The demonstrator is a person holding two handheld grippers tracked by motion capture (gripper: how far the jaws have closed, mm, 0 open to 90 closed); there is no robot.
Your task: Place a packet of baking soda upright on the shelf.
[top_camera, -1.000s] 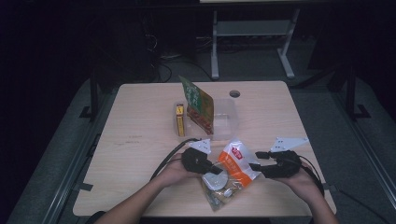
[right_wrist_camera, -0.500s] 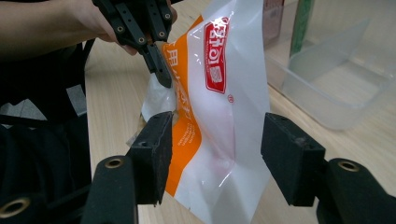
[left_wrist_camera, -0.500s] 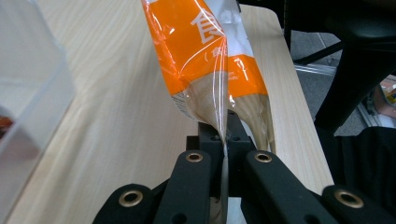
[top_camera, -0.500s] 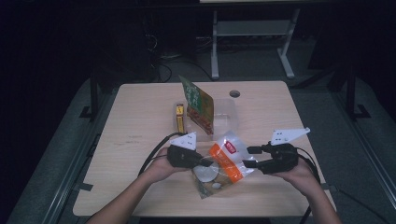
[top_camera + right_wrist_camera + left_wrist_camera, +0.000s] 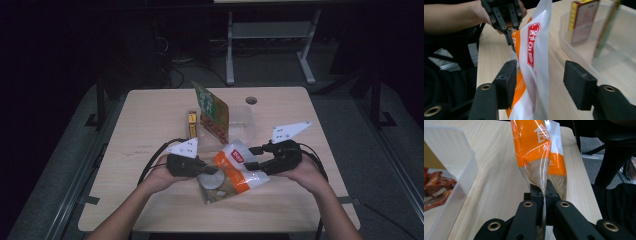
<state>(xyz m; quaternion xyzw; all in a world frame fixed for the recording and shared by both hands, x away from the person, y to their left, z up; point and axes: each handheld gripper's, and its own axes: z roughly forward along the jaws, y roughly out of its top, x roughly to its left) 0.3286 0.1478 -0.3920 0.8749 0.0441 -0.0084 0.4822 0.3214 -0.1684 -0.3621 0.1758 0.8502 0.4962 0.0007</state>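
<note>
Held just above the near middle of the light wooden worktop [image 5: 150,125]: one orange, white and clear plastic snack pouch [image 5: 231,172], long axis running from near left to far right in the high view, white sealed end toward the far right, clear end with brownish contents toward the near left. Seen edge-on and nearly upright in both gripper views.

Left gripper [image 5: 543,202] at the pouch's left edge, jaws together and clamped on the thin clear seam, film creased where pinched. Right gripper [image 5: 539,82] at the pouch's right end, jaws apart and just now closing a little, pouch standing between them; left pad touching or almost touching the orange face, right pad well clear of it. No firm press visible there.

Counted: two grippers, two hands, one pouch, one clear plastic rectangular tray [image 5: 239,120] on the far middle of the worktop, one green and brown flat packet with a food picture [image 5: 212,111] leaning upright in that tray, one small yellow and red box [image 5: 192,124] standing at the tray's left end.

Hard to make out: printed characters on the pouch, partly cut off by the top edge in the left gripper view; round pale shape inside the clear end, unidentifiable; tray's walls faint against the wood; surroundings beyond the worktop dark.
</note>
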